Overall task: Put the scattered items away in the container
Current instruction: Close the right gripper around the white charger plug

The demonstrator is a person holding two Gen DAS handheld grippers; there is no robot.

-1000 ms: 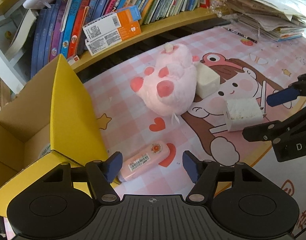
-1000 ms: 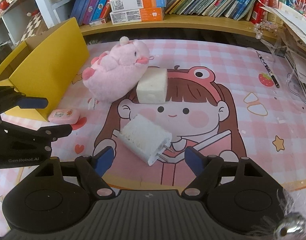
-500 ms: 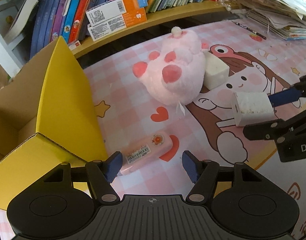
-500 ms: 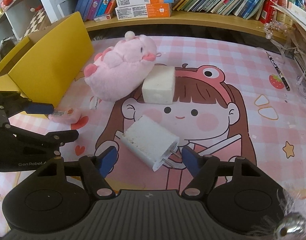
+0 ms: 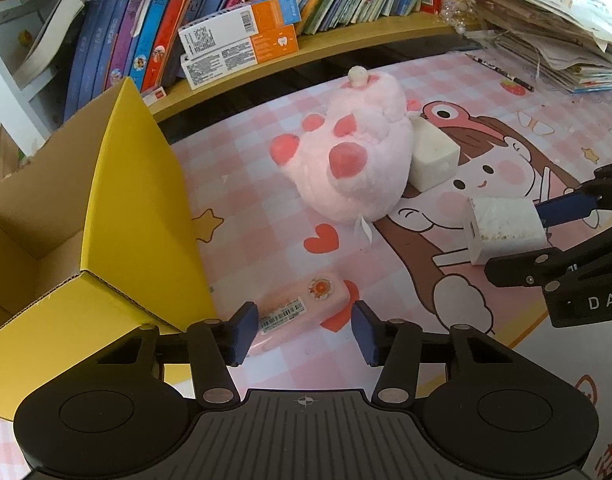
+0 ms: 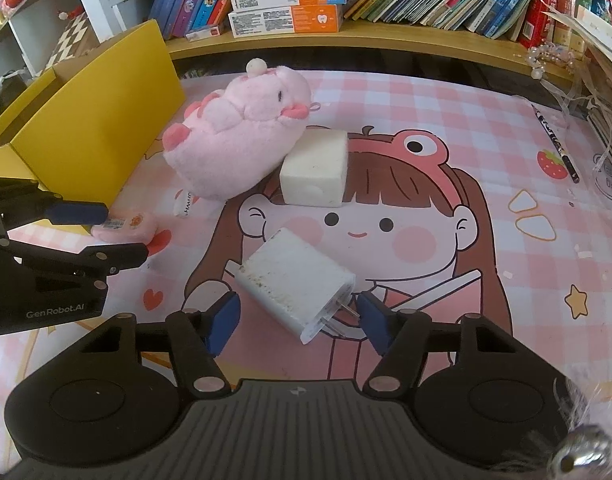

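A small pink pack [image 5: 302, 310] with a barcode label lies on the mat beside the open yellow cardboard box [image 5: 138, 208]. My left gripper [image 5: 304, 334] straddles the pack, jaws closing, with a sliver of gap still showing at the pads. A white plug charger [image 6: 294, 280] lies between the fingers of my right gripper [image 6: 296, 318], whose jaws are closing too without pressing on it. A pink plush toy [image 6: 238, 140] leans on a white block [image 6: 314, 172] further back. The right gripper [image 5: 546, 240] also shows around the charger [image 5: 502, 232] in the left wrist view.
A pink checked mat [image 6: 426, 112] with a cartoon girl covers the desk. Behind it runs a wooden shelf of books with two orange-and-white cartons [image 5: 242, 40]. A heap of papers [image 5: 546, 32] fills the far right, and a pencil [image 6: 554, 144] lies near it.
Both pairs of jaws have narrowed around their items, the left around the pink pack and the right around the charger. Nothing has been lifted.
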